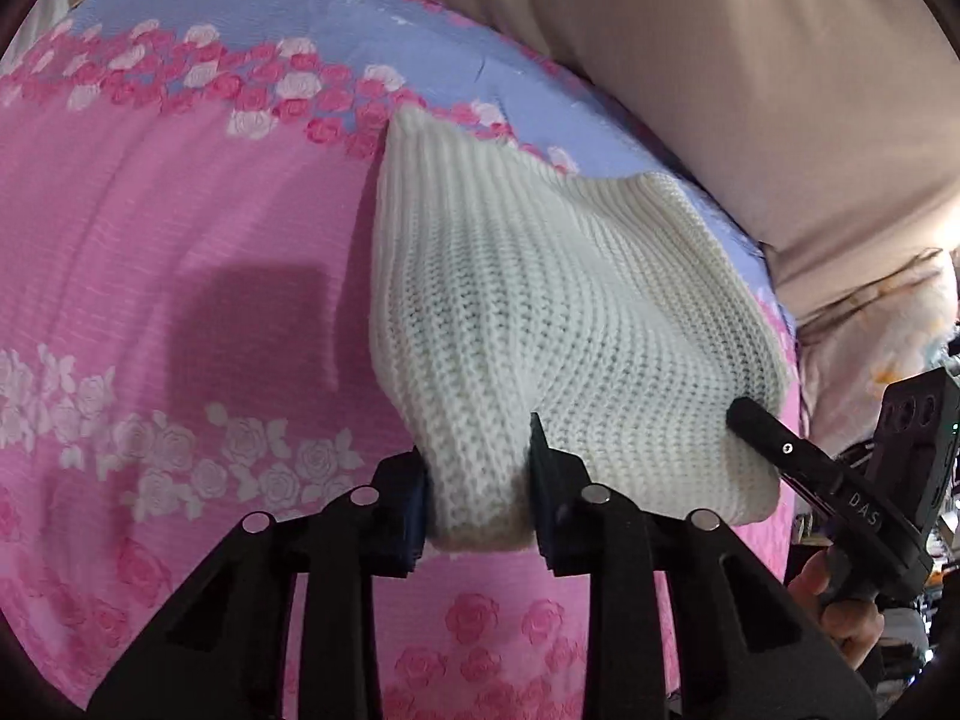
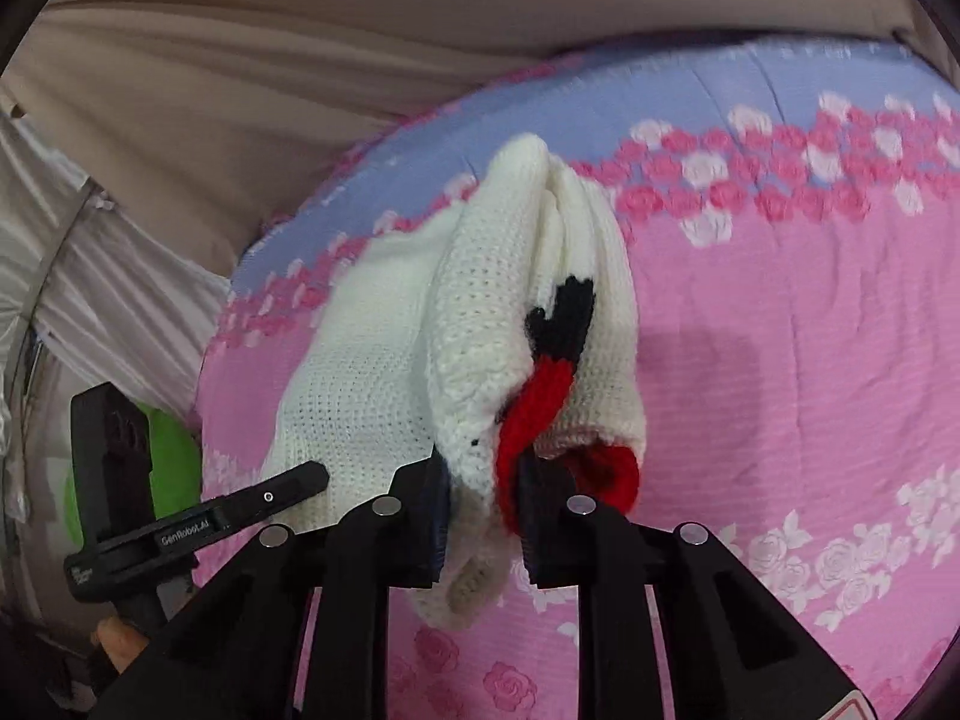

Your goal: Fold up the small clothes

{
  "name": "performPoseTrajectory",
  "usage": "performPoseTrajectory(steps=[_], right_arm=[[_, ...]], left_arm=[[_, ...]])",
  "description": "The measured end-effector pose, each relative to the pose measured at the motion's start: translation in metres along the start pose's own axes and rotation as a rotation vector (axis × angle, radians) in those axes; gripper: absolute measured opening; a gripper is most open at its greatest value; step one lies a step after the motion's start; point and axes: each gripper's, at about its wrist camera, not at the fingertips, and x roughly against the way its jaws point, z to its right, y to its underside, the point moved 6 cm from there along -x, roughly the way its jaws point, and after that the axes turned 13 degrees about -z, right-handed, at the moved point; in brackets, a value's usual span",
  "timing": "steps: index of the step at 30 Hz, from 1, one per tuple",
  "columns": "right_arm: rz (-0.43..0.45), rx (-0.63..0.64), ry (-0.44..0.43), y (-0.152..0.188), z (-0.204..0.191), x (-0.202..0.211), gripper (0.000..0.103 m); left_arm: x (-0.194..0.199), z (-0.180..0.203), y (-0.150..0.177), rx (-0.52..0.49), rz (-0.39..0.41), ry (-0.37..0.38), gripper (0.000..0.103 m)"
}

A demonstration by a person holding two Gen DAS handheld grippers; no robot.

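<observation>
A small white knit sweater (image 1: 540, 312) hangs lifted above the pink floral bedspread (image 1: 180, 312), held between both grippers. My left gripper (image 1: 480, 486) is shut on one bunched corner of it. My right gripper (image 2: 480, 498) is shut on the other side, where a red cuff and a black patch show on the sweater (image 2: 480, 312). The right gripper also shows in the left wrist view (image 1: 780, 450) at the sweater's right edge. The left gripper shows in the right wrist view (image 2: 264, 495) at the sweater's left edge.
The bedspread (image 2: 780, 360) has a blue band with pink and white roses at its far side. Beige curtain fabric (image 1: 750, 90) hangs behind the bed. A green object (image 2: 174, 462) lies beside the bed's left edge.
</observation>
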Motion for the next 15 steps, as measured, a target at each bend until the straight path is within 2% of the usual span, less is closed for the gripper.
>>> performPoseTrajectory(steps=[2, 4, 5, 6, 7, 8, 9, 11, 12, 13, 15], right_arm=[[0.003, -0.002, 0.004, 0.006, 0.002, 0.011, 0.018], [-0.092, -0.061, 0.035, 0.02, 0.028, -0.021, 0.024], [-0.154, -0.091, 0.059, 0.027, 0.042, -0.043, 0.025], [-0.206, -0.132, 0.085, 0.037, 0.057, -0.06, 0.028], [-0.193, -0.174, 0.054, 0.043, 0.062, -0.061, 0.029], [-0.16, -0.19, 0.026, 0.044, 0.059, -0.051, 0.029], [-0.119, -0.179, 0.018, 0.043, 0.052, -0.036, 0.033], [-0.03, -0.112, 0.071, 0.038, 0.036, -0.002, 0.039], [0.002, -0.077, 0.097, 0.033, 0.028, 0.01, 0.05], [0.017, -0.06, 0.109, 0.029, 0.024, 0.014, 0.054], [0.014, -0.035, 0.109, 0.014, 0.019, 0.009, 0.054]], left_arm=[[-0.013, -0.005, 0.005, 0.013, -0.044, -0.008, 0.029], [-0.052, -0.018, 0.012, 0.009, -0.121, -0.13, 0.03], [-0.06, -0.021, 0.016, 0.017, -0.137, -0.142, 0.032], [-0.056, -0.022, 0.021, 0.036, -0.119, -0.135, 0.036], [-0.045, -0.02, 0.023, 0.038, -0.091, -0.128, 0.037], [-0.033, -0.018, 0.025, 0.034, -0.058, -0.134, 0.04], [-0.015, -0.014, 0.025, 0.022, -0.01, -0.155, 0.05], [0.01, -0.005, 0.022, -0.012, 0.077, -0.178, 0.066], [0.019, 0.001, 0.018, -0.03, 0.117, -0.203, 0.068], [0.022, 0.006, 0.015, -0.05, 0.139, -0.229, 0.068], [0.019, 0.02, 0.006, -0.105, 0.172, -0.288, 0.068]])
